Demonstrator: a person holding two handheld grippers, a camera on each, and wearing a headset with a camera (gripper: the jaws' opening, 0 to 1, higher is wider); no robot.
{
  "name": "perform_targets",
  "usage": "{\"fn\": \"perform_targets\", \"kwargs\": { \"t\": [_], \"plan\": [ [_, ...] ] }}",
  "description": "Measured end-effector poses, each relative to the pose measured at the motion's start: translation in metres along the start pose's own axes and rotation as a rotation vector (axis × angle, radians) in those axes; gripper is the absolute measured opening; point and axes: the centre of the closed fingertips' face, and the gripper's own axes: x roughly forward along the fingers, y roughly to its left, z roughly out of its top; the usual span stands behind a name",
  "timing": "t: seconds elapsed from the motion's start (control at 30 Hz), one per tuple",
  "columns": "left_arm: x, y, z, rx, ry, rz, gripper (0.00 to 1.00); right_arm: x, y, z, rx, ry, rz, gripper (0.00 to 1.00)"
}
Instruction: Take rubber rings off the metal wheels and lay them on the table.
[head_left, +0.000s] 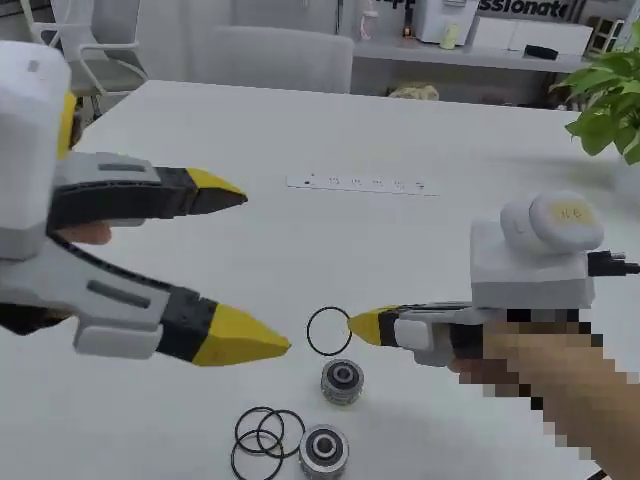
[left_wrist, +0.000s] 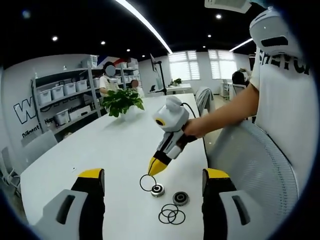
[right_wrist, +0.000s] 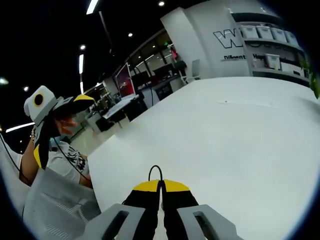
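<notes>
My right gripper (head_left: 355, 325) is shut on a thin black rubber ring (head_left: 308, 332), which hangs just above the table. Below the ring a metal wheel (head_left: 342, 381) stands on the white table (head_left: 400, 250), and a second wheel (head_left: 323, 449) sits nearer the front edge. Three loose rings (head_left: 264, 434) lie overlapping to its left. My left gripper (head_left: 266, 270) is raised at the left, open and holding nothing. In the left gripper view the right gripper (left_wrist: 155, 167) holds the ring (left_wrist: 140, 183) over the wheels (left_wrist: 158, 190). In the right gripper view the ring (right_wrist: 156, 167) pokes out of the shut jaws.
A white power strip (head_left: 360, 184) lies across the middle of the table. A green plant (head_left: 610, 100) stands at the far right edge. Chairs (head_left: 285, 55) stand behind the far side, and shelves with bins (left_wrist: 60, 100) line the wall.
</notes>
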Motion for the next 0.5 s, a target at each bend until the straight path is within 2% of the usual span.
{"fn": "perform_targets", "kwargs": {
  "t": [0.13, 0.3, 0.5],
  "plan": [
    [-0.013, 0.0, -0.009, -0.025, -0.004, 0.046, 0.81, -0.002, 0.004, 0.004, 0.003, -0.015, 0.015, 0.0],
    [-0.029, 0.001, -0.028, -0.091, 0.012, 0.116, 0.85, -0.001, 0.011, 0.006, 0.003, -0.028, 0.045, 0.0],
    [-0.037, -0.005, -0.042, -0.145, 0.006, 0.146, 0.89, 0.001, 0.025, 0.01, -0.033, -0.04, 0.093, 0.0]
  ]
}}
